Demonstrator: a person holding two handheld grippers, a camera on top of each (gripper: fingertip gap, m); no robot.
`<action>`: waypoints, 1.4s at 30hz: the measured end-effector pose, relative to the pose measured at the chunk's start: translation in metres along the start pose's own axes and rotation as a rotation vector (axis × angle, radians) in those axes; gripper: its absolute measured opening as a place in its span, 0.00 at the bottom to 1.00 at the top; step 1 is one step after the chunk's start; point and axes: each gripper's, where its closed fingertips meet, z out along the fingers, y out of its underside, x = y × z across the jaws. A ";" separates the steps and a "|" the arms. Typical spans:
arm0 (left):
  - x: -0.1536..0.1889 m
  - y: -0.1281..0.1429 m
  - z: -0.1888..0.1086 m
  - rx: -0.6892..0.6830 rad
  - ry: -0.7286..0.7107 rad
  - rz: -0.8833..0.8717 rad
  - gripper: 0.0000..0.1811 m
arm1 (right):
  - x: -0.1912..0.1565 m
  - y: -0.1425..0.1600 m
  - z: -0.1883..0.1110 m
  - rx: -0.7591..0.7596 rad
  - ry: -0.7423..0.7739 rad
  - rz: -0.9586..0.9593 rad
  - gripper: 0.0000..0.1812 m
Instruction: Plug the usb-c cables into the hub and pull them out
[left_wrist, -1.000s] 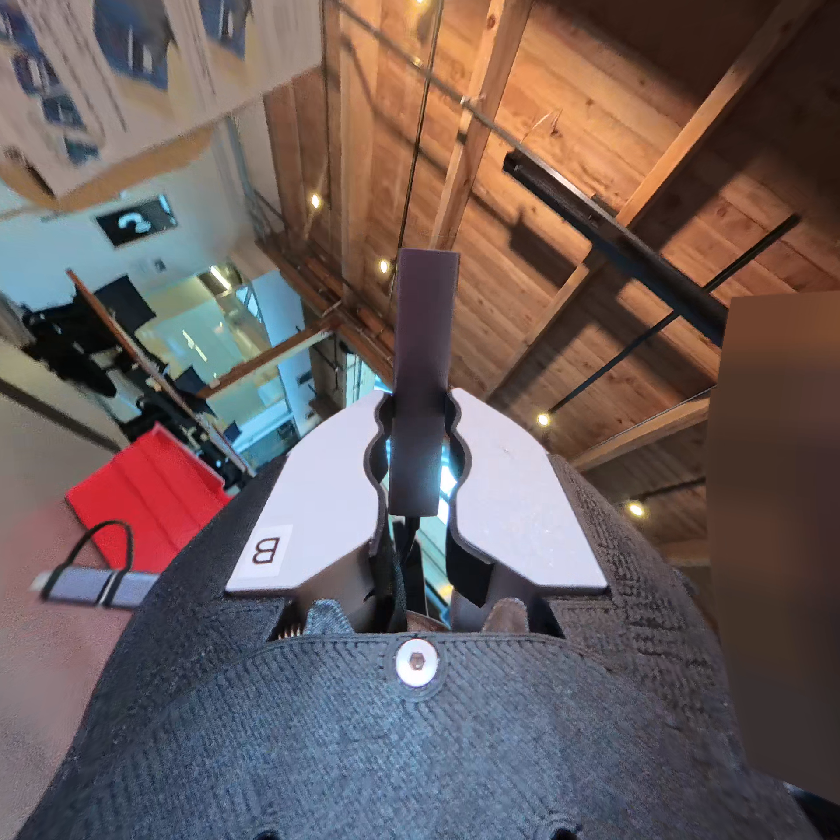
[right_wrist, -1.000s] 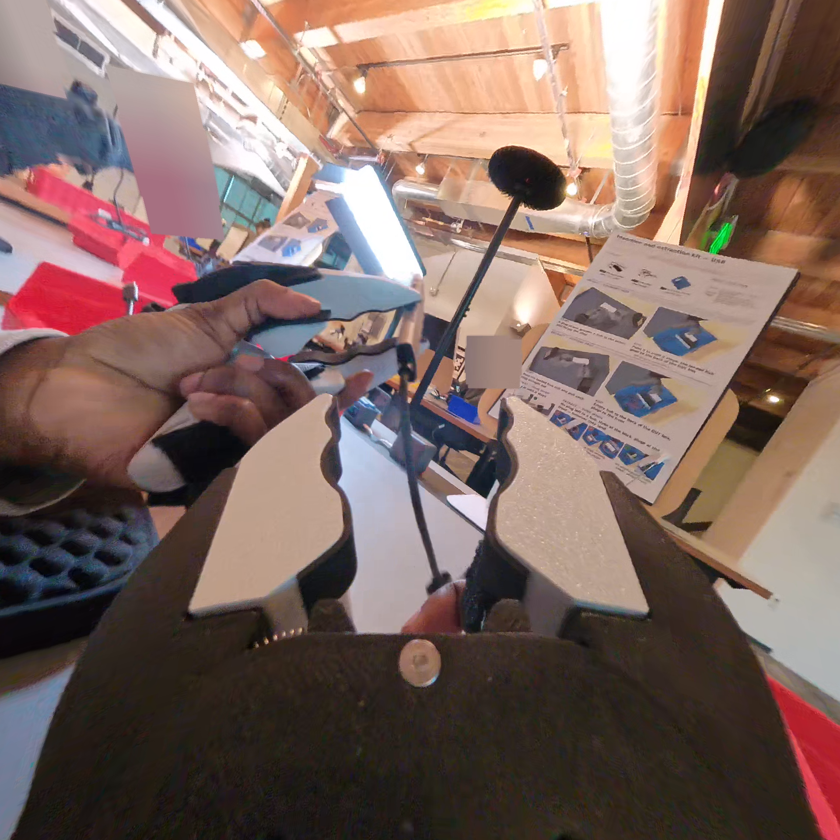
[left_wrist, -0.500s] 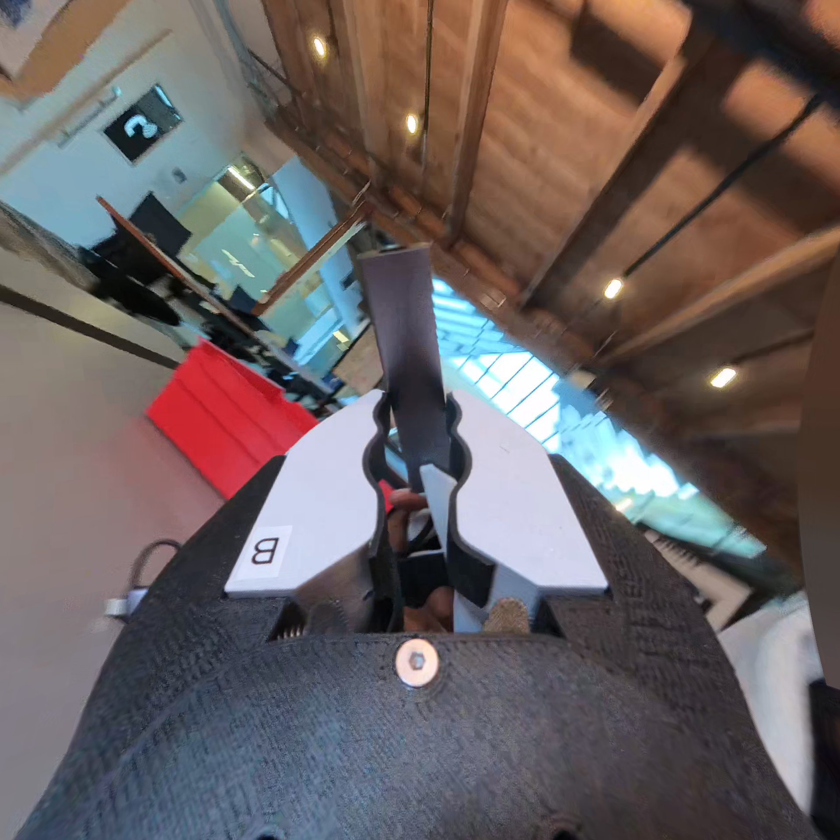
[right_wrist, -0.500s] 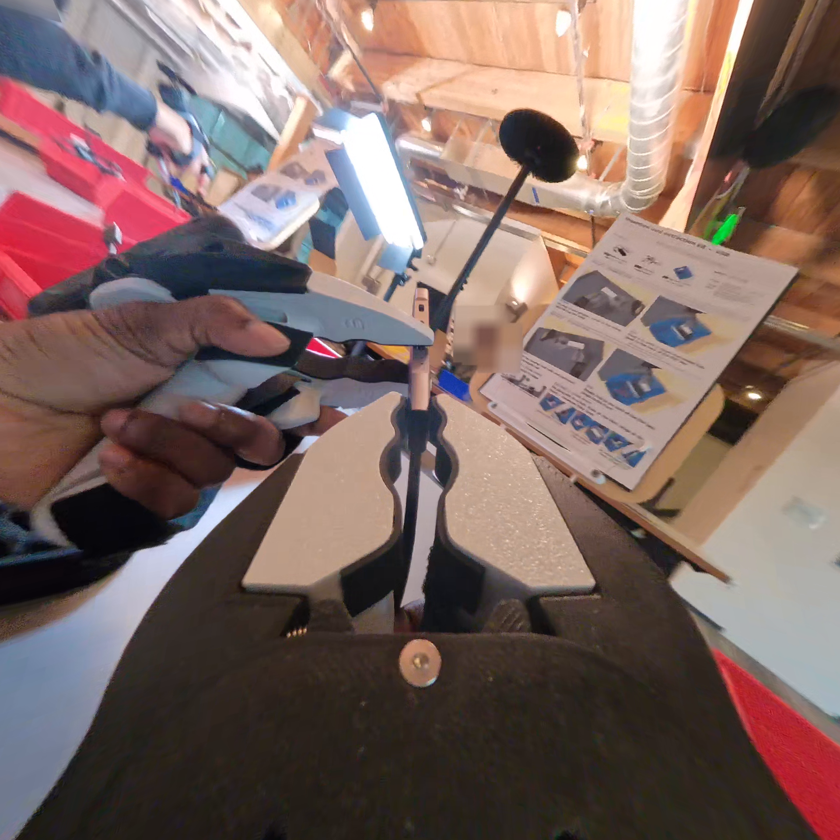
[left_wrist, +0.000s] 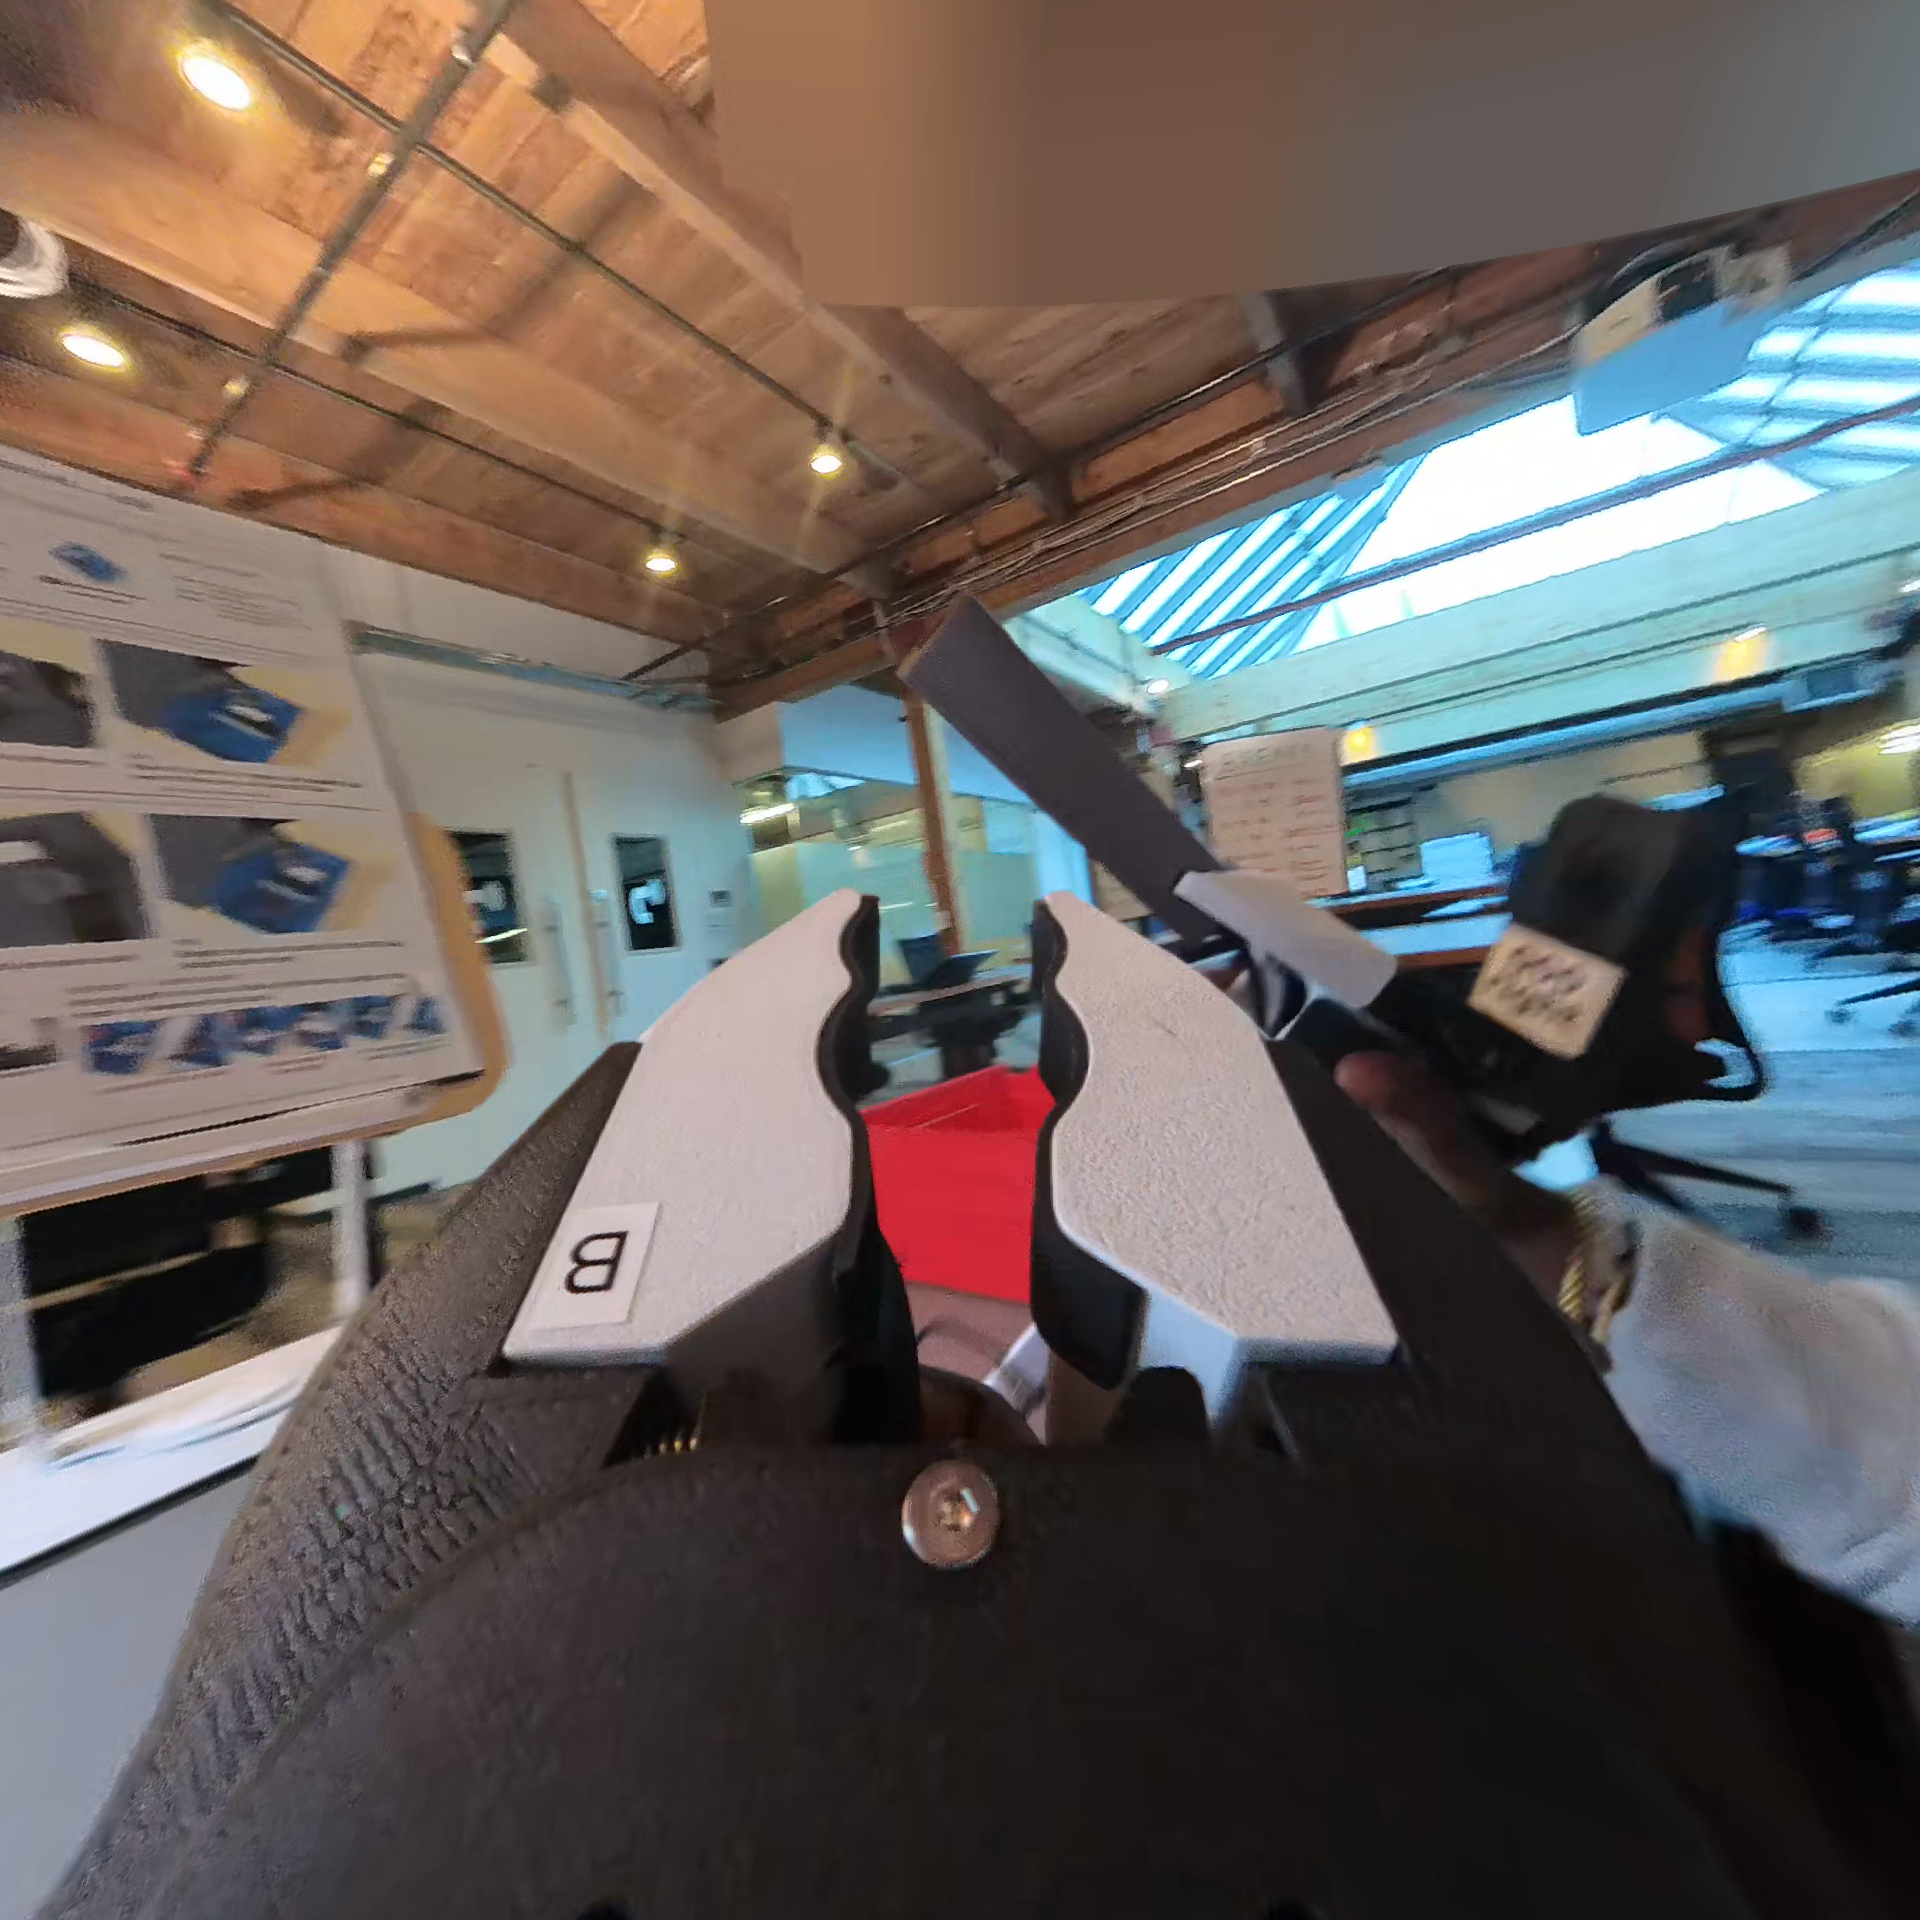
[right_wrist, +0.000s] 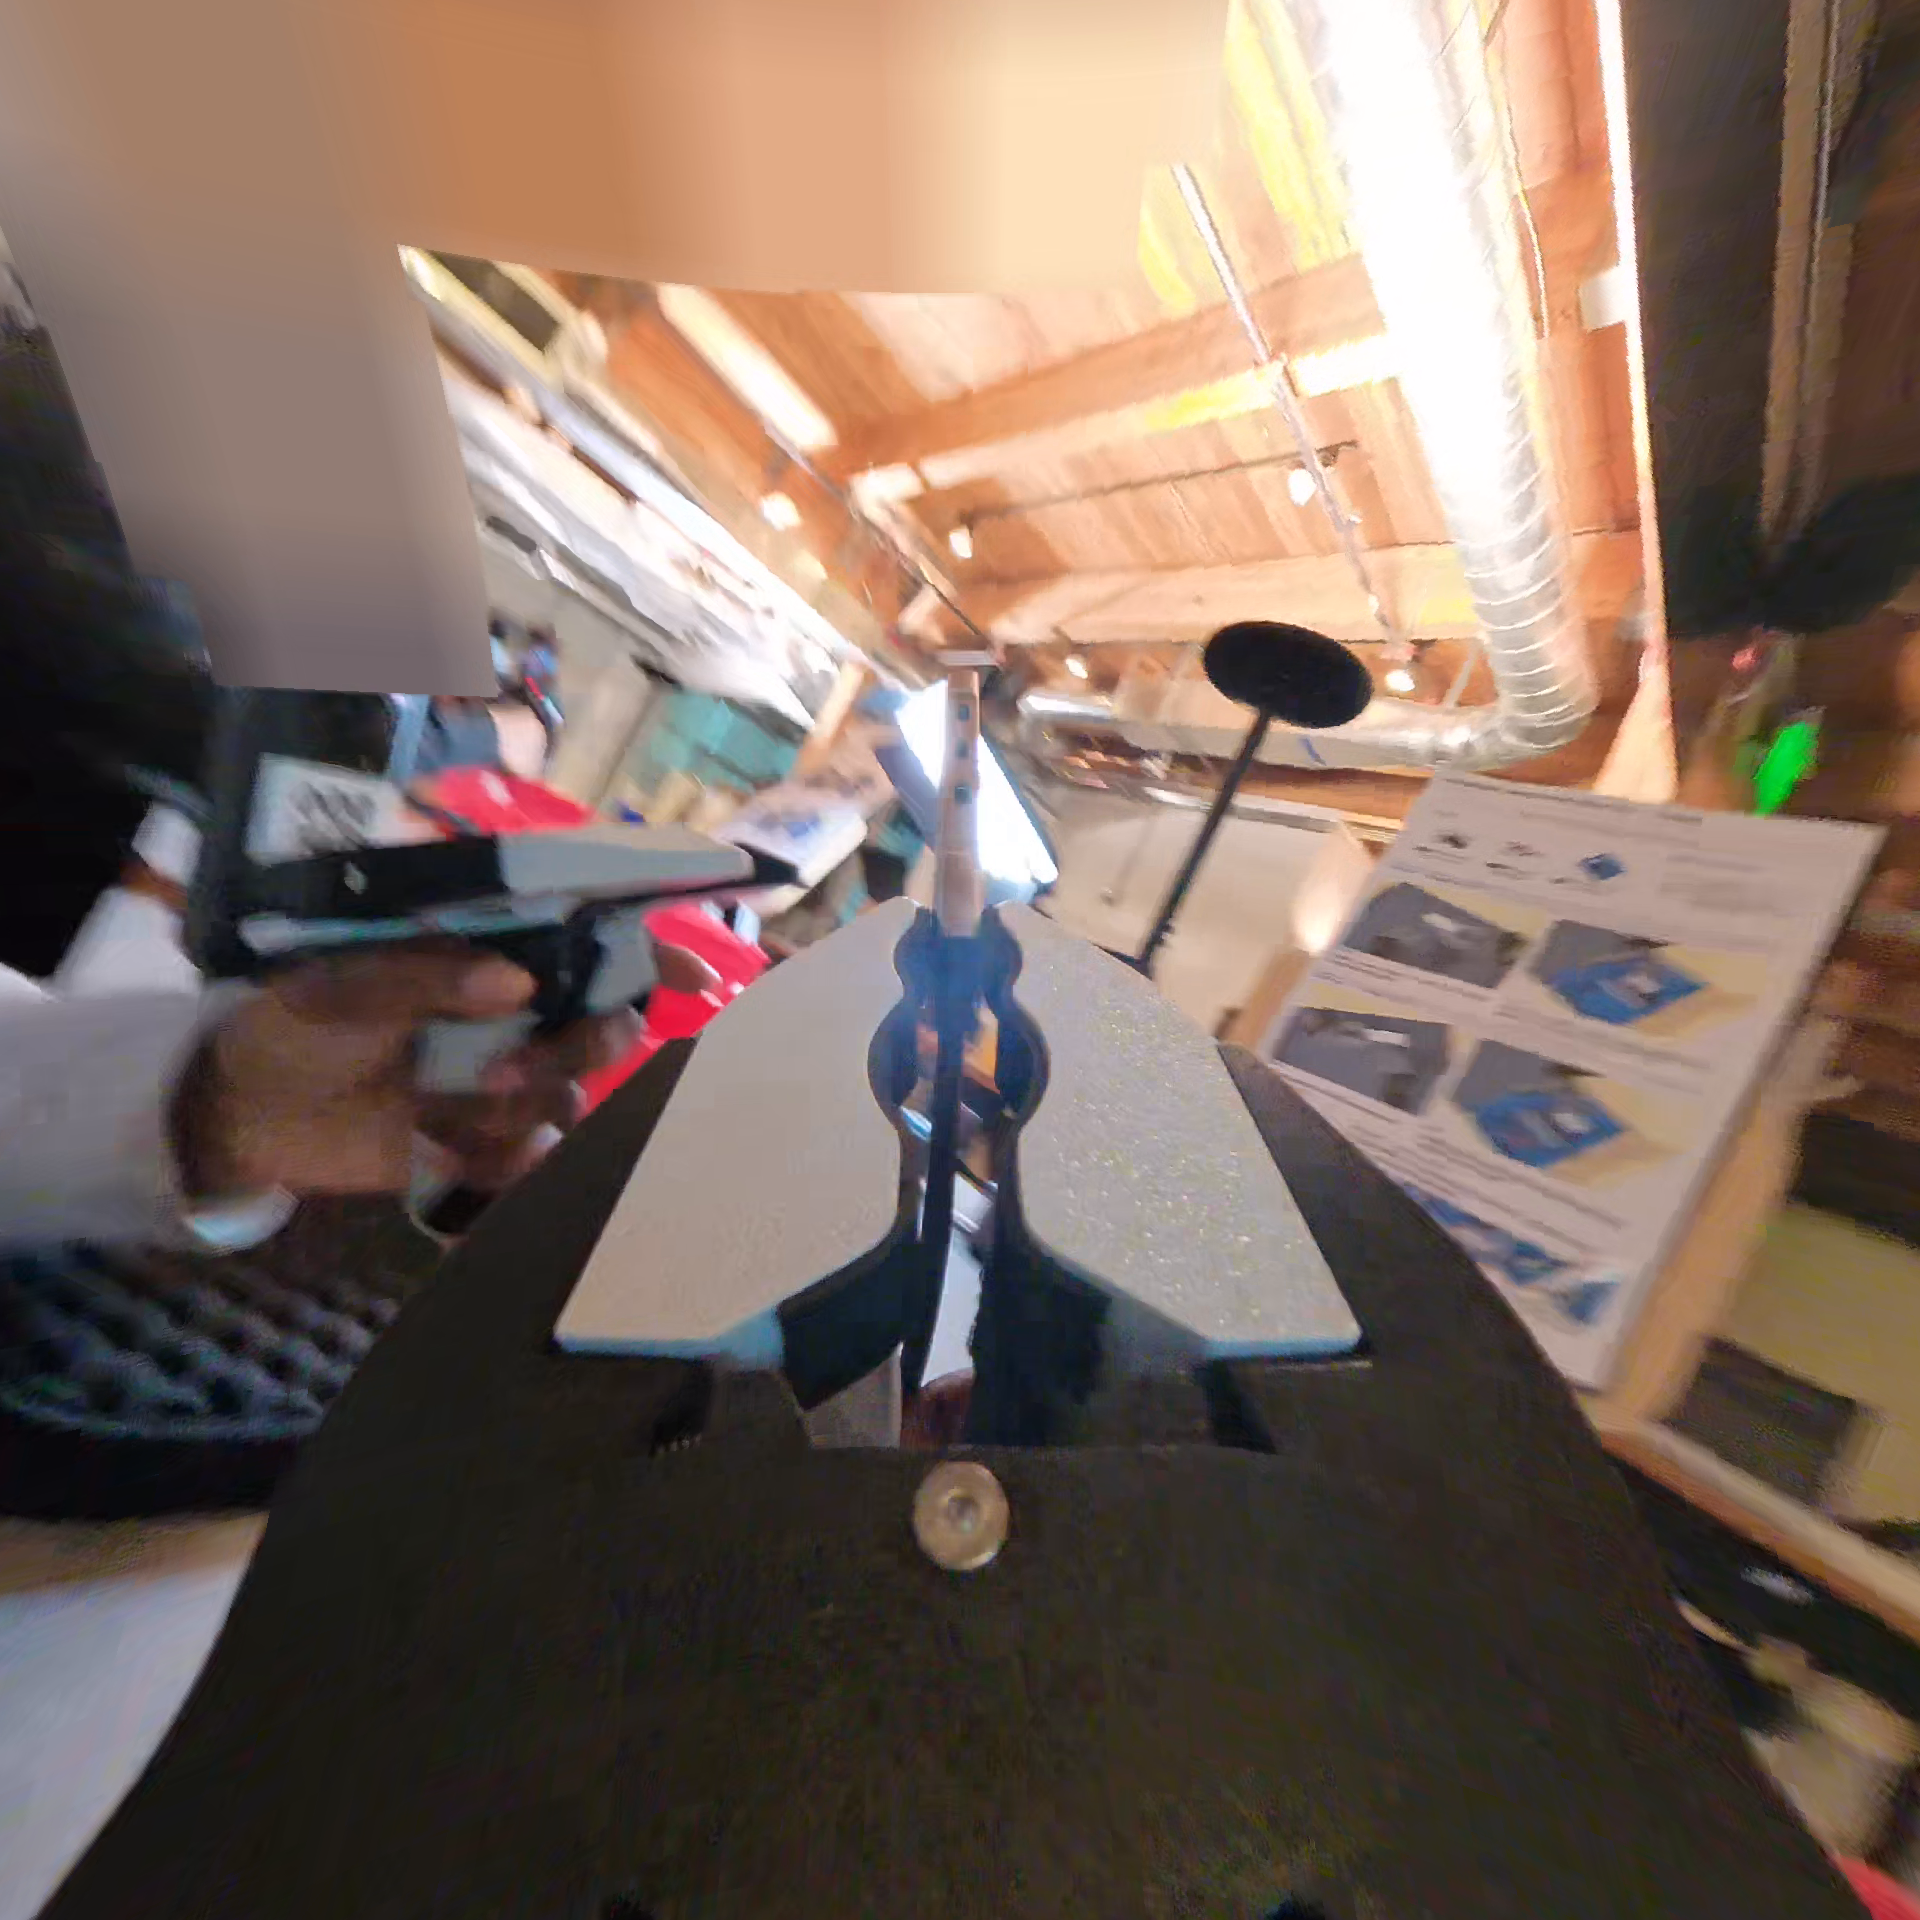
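My right gripper (right_wrist: 958, 920) is shut on the grey hub (right_wrist: 961, 790). The hub stands up out of the fingertips, edge on, with its ports showing. A black cable (right_wrist: 940, 1122) runs down from it between the fingers. In the left wrist view the same hub (left_wrist: 1049, 769) is a dark flat bar that sticks up from the right gripper (left_wrist: 1288, 945), to the right of my own fingers. My left gripper (left_wrist: 951, 914) is open with nothing between its pads. It also shows in the right wrist view (right_wrist: 748, 868), held by a hand left of the hub.
An instruction board (left_wrist: 187, 831) stands on the left in the left wrist view and on the right in the right wrist view (right_wrist: 1558, 997). A red bin (left_wrist: 956, 1174) lies ahead. A black microphone on a stand (right_wrist: 1283, 675) rises behind the hub. A black foam mat (right_wrist: 156, 1340) lies at the left. One gripper's finger ends stand about 8 cm off the other's.
The left gripper held the hub in both earlier frames and has now let it go and swung left. The right gripper closed on the hub half a second ago and still holds it.
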 end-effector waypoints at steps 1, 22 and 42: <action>-0.008 0.002 -0.007 -0.017 -0.033 0.039 0.15 | 0.002 0.005 0.001 -0.052 0.005 -0.083 0.05; -0.058 0.033 -0.061 -0.179 -0.265 0.003 0.13 | -0.055 0.132 -0.105 -0.937 -0.583 -0.660 0.05; -0.055 0.041 -0.060 -0.209 -0.240 0.009 0.13 | 0.003 0.008 0.003 -0.147 -0.115 0.220 0.29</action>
